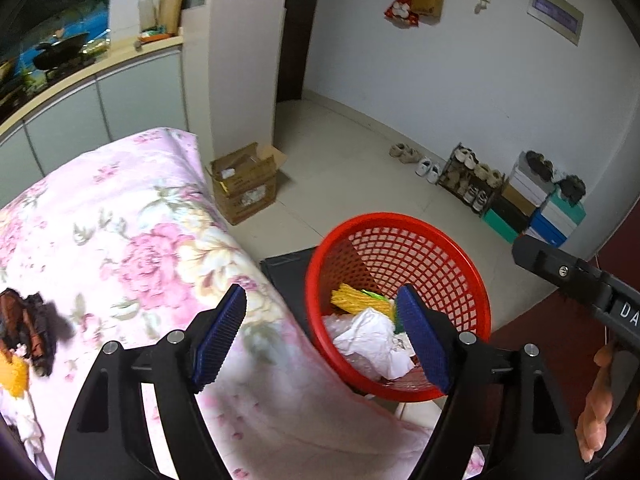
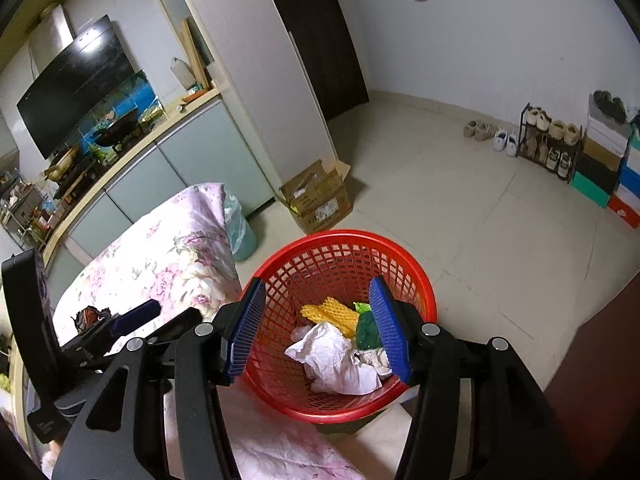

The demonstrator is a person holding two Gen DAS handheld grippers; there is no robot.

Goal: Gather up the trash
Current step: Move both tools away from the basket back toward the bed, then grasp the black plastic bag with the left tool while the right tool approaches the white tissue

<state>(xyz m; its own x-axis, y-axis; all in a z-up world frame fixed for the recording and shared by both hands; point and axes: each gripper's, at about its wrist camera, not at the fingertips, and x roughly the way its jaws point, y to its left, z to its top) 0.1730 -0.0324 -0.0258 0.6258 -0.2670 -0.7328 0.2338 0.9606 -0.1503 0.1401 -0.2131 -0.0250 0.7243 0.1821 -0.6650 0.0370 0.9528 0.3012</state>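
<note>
Floral-covered table [image 1: 132, 216] with trash left on it: brown wrapper [image 1: 24, 328] lies left of the left gripper [image 1: 320, 336]. Red basket [image 2: 344, 248], holding crumpled paper [image 2: 336, 356], sits below the right gripper [image 2: 316, 328]. Both are spread, empty. Drop step is judged done; next, the wrapper must be reached.

Open cardboard box [image 2: 318, 198] on the tiled floor [image 2: 460, 220], beside a white pillar [image 2: 256, 80]. Shoe rack [image 2: 550, 146] and stacked shoeboxes [image 2: 612, 168] against the wall.

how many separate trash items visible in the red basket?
4: yellow foam net at the back, small bright green scrap beside it, dark green wad right, crumpled white paper in front. More may be buried.
</note>
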